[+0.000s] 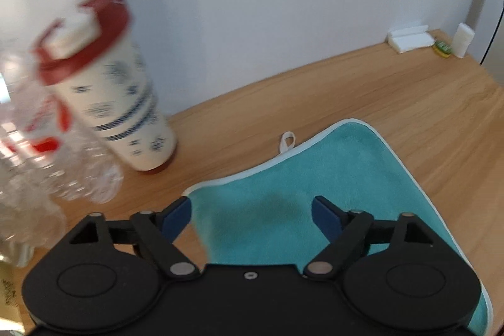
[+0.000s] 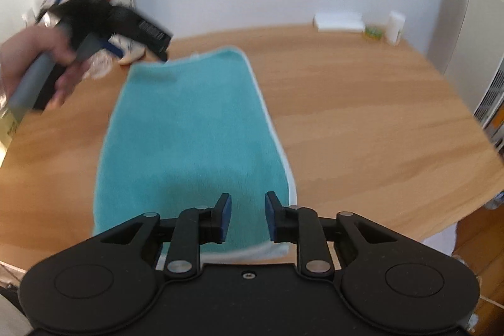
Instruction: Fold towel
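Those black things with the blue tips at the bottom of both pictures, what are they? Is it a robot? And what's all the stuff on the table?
No robot here: a person holds two hand tools, each a gripper with a camera looking along its fingers. One picture comes from the left gripper, the other from the right gripper. Both are open and hold nothing.

In the right camera's picture you can see the person's hand gripping the left tool's handle.

On the wooden table lies a teal towel, waiting to be folded. Beside it stand a cream cup with a red lid and clear plastic bottles. Far back are small white things, too blurry to name.
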`<state>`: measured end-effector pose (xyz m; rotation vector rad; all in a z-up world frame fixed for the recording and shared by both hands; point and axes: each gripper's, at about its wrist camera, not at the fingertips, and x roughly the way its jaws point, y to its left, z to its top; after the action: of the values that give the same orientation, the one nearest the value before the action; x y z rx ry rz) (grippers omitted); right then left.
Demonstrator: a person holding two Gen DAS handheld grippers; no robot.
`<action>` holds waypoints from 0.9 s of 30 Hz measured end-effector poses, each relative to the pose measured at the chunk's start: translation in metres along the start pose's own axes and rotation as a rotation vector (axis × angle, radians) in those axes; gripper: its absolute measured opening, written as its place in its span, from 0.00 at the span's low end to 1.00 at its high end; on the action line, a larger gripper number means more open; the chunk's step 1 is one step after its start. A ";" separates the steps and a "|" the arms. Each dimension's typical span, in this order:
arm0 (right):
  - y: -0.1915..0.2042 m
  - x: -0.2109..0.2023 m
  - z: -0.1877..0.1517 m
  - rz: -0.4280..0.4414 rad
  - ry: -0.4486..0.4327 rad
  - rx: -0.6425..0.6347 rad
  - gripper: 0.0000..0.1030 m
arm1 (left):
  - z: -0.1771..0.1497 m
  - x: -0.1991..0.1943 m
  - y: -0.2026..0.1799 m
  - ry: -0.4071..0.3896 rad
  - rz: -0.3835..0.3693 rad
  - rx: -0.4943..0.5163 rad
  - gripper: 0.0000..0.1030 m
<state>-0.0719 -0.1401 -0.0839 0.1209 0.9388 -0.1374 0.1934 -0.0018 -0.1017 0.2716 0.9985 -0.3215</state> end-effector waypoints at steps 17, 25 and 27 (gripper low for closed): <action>0.055 -0.056 0.055 -0.044 -0.058 0.049 0.67 | -0.068 -0.132 0.056 0.111 -0.017 -0.135 0.99; 0.046 -0.049 0.079 0.010 0.006 -0.025 0.69 | -0.092 -0.152 0.029 0.172 0.083 -0.261 0.99; 0.041 -0.048 0.082 0.020 0.011 -0.068 0.70 | -0.096 -0.155 0.019 0.177 0.100 -0.274 0.99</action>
<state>-0.0280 -0.1097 0.0044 0.0681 0.9516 -0.0868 0.0481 0.0723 -0.0176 0.1014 1.1850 -0.0682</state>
